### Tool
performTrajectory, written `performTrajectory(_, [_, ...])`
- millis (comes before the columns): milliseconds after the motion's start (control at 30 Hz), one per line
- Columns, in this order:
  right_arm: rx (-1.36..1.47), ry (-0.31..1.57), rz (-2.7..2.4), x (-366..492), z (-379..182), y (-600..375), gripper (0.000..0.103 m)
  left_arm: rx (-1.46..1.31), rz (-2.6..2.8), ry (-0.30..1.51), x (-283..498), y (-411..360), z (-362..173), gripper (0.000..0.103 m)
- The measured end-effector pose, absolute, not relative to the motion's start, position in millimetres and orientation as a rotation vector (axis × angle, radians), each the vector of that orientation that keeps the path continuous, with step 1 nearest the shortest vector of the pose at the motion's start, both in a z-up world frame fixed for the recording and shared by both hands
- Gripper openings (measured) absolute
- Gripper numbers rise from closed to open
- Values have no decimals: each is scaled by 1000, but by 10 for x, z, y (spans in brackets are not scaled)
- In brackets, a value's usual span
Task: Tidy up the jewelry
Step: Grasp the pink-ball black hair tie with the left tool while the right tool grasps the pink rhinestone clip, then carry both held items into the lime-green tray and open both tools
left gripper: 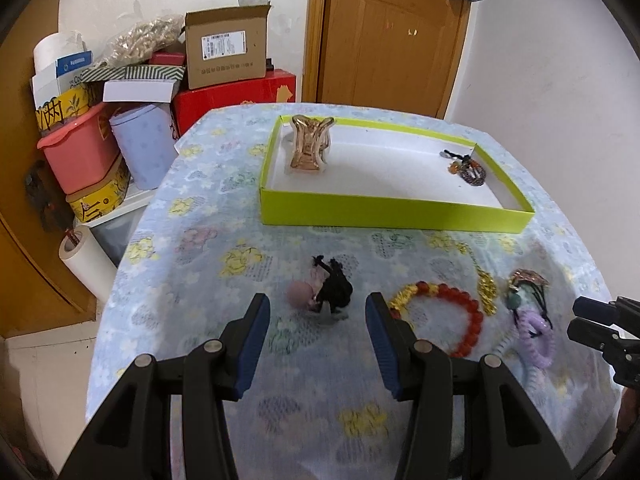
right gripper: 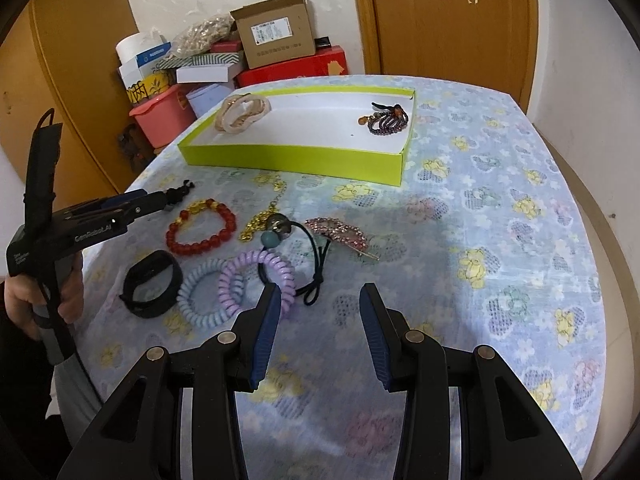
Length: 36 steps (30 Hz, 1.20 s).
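Observation:
My left gripper (left gripper: 318, 302) is open and hangs low over the floral cloth. A black hair tie with a pink ball (left gripper: 326, 290) lies just ahead of its fingertips. My right gripper (right gripper: 320, 294) is open with nothing between its fingers, and its tips are close to a purple spiral hair tie (right gripper: 256, 276) and a black elastic (right gripper: 316, 268). A red bead bracelet (right gripper: 202, 232), a gold chain (right gripper: 260, 220), a rhinestone clip (right gripper: 340, 232), a blue spiral tie (right gripper: 204, 302) and a black band (right gripper: 152, 288) lie loose. The green tray (left gripper: 396, 212) holds a gold hair claw (left gripper: 310, 144) and a beaded tie (left gripper: 470, 170).
The cloth-covered table (right gripper: 500, 200) has bare cloth on its right side. Stacked boxes, a pink tub (left gripper: 78, 152) and paper rolls crowd the floor beyond its left edge. A wooden door (left gripper: 392, 36) stands behind. A person's hand (right gripper: 36, 304) grips the left tool's handle.

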State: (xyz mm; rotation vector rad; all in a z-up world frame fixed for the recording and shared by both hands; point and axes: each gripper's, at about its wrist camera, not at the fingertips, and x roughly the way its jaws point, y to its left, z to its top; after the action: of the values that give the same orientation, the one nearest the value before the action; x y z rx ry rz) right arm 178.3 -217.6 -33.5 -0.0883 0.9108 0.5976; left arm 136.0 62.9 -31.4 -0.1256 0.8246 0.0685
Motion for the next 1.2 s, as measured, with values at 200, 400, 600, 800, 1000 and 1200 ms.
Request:
performTrajectory(200, [-99, 896, 595, 1973, -347, -2120, 42, -137, 70, 854, 1492, 646, -385, 47])
performTrajectory(400, [-146, 865, 598, 2164, -304, -2112, 42, -133, 85, 870, 1565, 664, -412, 36])
performTrajectory(600, [-236, 876, 650, 2225, -367, -2121, 42, -113, 90, 875, 1599, 641, -418, 35])
performTrajectory(800, [-296, 896, 692, 2341, -486, -2013, 42, -113, 88, 876, 1612, 643, -412, 35])
performTrajectory(1000, [-280, 904, 710, 2413, -477, -1972, 23, -103, 89, 878, 1627, 632, -416, 35])
performTrajectory(1200, [-244, 906, 700, 2436, -471, -1978, 22, -115, 81, 873, 1628, 642, -414, 33])
